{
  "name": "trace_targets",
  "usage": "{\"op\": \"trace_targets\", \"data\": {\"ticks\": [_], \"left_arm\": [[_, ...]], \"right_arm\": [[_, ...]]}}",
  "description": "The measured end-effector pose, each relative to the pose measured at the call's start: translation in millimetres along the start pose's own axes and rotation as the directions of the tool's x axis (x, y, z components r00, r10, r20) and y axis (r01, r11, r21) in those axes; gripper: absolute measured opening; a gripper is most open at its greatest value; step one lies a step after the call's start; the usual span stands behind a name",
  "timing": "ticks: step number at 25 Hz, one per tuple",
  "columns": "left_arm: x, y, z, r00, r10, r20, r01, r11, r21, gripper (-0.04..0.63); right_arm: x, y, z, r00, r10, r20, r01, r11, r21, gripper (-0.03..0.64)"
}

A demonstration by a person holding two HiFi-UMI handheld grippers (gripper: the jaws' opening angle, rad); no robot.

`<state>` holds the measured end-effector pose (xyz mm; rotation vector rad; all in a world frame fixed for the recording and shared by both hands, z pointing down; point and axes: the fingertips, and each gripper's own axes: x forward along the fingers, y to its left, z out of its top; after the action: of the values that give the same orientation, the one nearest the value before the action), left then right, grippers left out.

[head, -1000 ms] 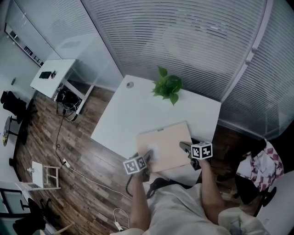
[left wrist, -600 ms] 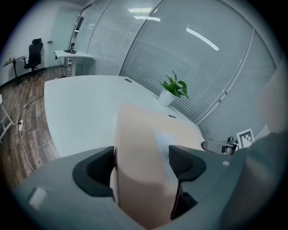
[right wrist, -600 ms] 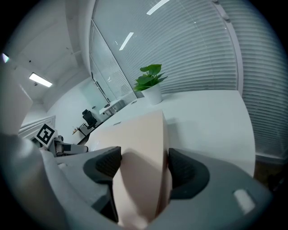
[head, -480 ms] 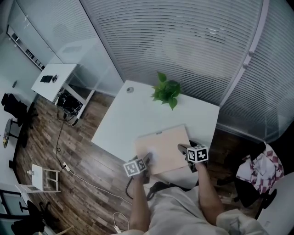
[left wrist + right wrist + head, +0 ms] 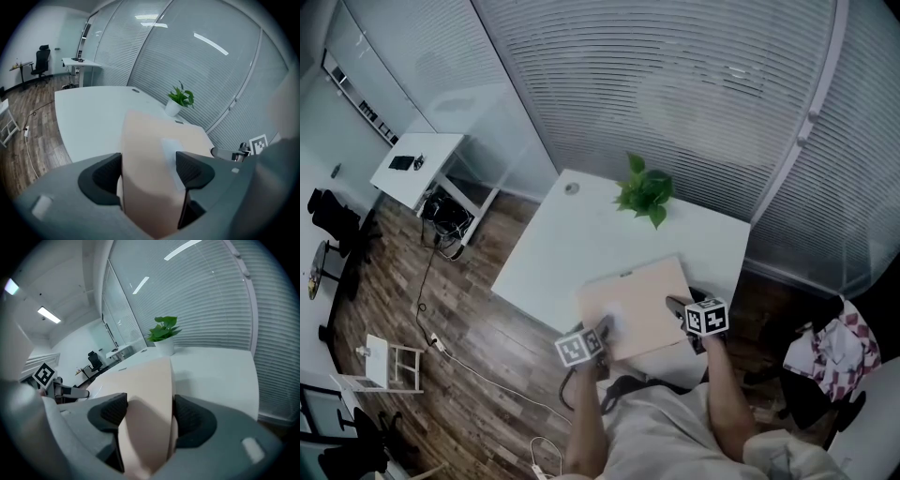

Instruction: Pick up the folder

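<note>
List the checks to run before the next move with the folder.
1. Left gripper shut on the folder at its near edge: ok.
2. Right gripper shut on that same edge, toward the other corner: ok.
3. Potted plant stands apart from the folder's far edge: ok.
4. Folder lifted off the table: cannot tell.
5. Folder's contents secure, nothing slipping out: cannot tell.

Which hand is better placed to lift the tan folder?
Neither clearly: the left tongs and right tongs are each shut on a near corner of the folder, so lifting together seems best.
</note>
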<state>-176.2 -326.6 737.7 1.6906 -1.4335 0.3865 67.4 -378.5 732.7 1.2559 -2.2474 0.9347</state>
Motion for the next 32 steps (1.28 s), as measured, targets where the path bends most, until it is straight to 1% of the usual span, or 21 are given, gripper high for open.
{"op": "trace_targets", "data": {"ticks": [7,9,11,13,16,21,24,26,29,32], "left_arm": [[-29,-19,49,0.992,-0.019,0.124,0.011,0.998,0.066,0.370],[-36,-25,63,0.987,-0.025,0.162,0.012,0.997,0.082,0.368],[-47,-34,79,0.976,-0.032,0.213,0.008,0.994,0.111,0.370],[-62,-44,97,0.960,-0.045,0.276,0.004,0.989,0.148,0.368],[-82,-58,121,0.929,-0.072,0.363,-0.001,0.980,0.197,0.368],[-113,-81,155,0.880,-0.099,0.465,-0.023,0.968,0.250,0.368],[-131,-92,171,0.852,-0.113,0.511,-0.037,0.961,0.273,0.368],[-142,-98,180,0.838,-0.119,0.533,-0.047,0.957,0.287,0.368],[-155,-106,190,0.820,-0.127,0.558,-0.059,0.951,0.303,0.368],[-162,-110,195,0.807,-0.133,0.575,-0.062,0.950,0.306,0.368]], "right_arm": [[-22,18,50,0.991,0.024,0.129,-0.018,0.999,-0.047,0.316],[-28,21,65,0.985,0.035,0.168,-0.025,0.998,-0.064,0.316],[-37,25,82,0.976,0.049,0.214,-0.031,0.996,-0.083,0.316],[-48,30,99,0.964,0.058,0.260,-0.032,0.994,-0.103,0.316],[-65,40,125,0.944,0.069,0.322,-0.027,0.991,-0.133,0.316],[-94,53,164,0.905,0.086,0.417,-0.011,0.984,-0.180,0.316],[-110,62,183,0.877,0.098,0.470,-0.002,0.980,-0.201,0.316],[-119,67,193,0.860,0.111,0.498,-0.005,0.978,-0.209,0.316],[-130,73,203,0.838,0.126,0.531,-0.010,0.976,-0.217,0.316],[-136,76,210,0.826,0.137,0.547,-0.010,0.973,-0.229,0.316]]}}
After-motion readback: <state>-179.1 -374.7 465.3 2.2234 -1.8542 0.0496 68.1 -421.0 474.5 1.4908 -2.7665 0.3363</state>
